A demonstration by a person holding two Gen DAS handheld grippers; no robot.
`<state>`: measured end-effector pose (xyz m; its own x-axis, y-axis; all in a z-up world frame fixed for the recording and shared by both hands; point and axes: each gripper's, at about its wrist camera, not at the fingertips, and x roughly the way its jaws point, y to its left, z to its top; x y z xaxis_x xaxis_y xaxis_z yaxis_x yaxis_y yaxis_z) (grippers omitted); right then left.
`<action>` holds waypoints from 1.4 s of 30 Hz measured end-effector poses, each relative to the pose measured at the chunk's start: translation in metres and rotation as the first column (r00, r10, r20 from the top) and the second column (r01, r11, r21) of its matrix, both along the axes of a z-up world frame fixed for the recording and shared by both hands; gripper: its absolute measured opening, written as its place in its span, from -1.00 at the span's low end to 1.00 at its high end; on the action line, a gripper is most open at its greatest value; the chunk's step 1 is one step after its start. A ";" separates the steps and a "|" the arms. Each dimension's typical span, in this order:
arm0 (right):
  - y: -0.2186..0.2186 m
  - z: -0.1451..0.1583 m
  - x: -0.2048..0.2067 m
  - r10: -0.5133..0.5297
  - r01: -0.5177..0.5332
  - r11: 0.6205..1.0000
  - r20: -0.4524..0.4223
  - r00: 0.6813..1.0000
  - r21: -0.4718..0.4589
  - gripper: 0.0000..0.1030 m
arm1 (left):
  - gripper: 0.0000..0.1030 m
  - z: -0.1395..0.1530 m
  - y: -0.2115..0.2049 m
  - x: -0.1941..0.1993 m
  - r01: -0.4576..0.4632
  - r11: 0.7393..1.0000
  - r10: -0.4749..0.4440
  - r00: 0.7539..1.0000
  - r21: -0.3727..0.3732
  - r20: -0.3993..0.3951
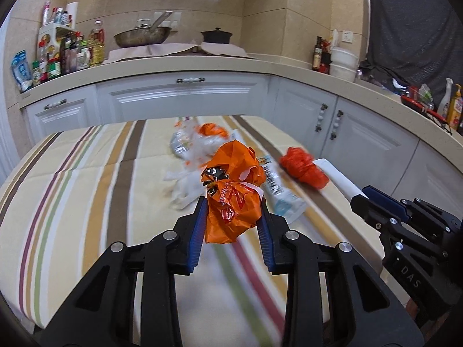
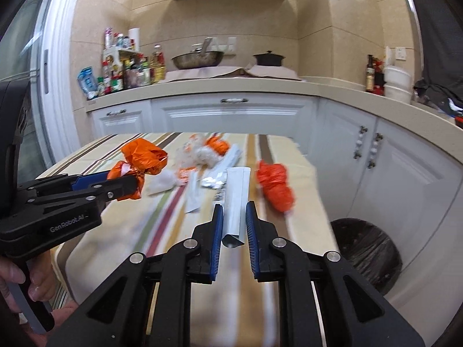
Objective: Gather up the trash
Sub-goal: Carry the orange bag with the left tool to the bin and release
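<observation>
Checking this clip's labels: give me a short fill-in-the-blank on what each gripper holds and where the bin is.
1. The left gripper is shut on a crumpled ____ bag.
2. The right gripper is shut on a flat ____ packet.
3. The black-lined bin stands on the floor to the ____ of the table in the right wrist view.

Missing words: orange; silver; right

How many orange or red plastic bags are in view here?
3: one orange bag gripped in the left gripper, a red bag near the table's right edge, and a smaller orange one among the far clutter. Others may be hidden.
</observation>
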<state>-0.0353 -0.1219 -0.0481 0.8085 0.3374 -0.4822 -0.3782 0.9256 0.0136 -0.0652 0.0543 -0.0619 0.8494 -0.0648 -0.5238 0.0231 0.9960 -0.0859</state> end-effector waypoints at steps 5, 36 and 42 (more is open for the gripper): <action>-0.040 0.006 0.013 -0.130 0.130 0.991 0.021 0.991 -0.014 -0.66 | -0.38 0.010 -0.038 0.023 0.089 0.996 -0.089 0.995 0.001 0.039; -0.218 -0.049 0.128 -0.416 0.422 0.905 -0.097 0.904 0.046 -0.26 | -0.21 -0.035 -0.269 0.201 0.307 0.952 -0.297 0.933 0.015 -0.204; -0.231 -0.052 0.132 -0.448 0.456 0.888 -0.107 0.887 0.062 -0.15 | 0.01 -0.042 -0.277 0.207 0.304 0.952 -0.292 0.929 0.019 -0.226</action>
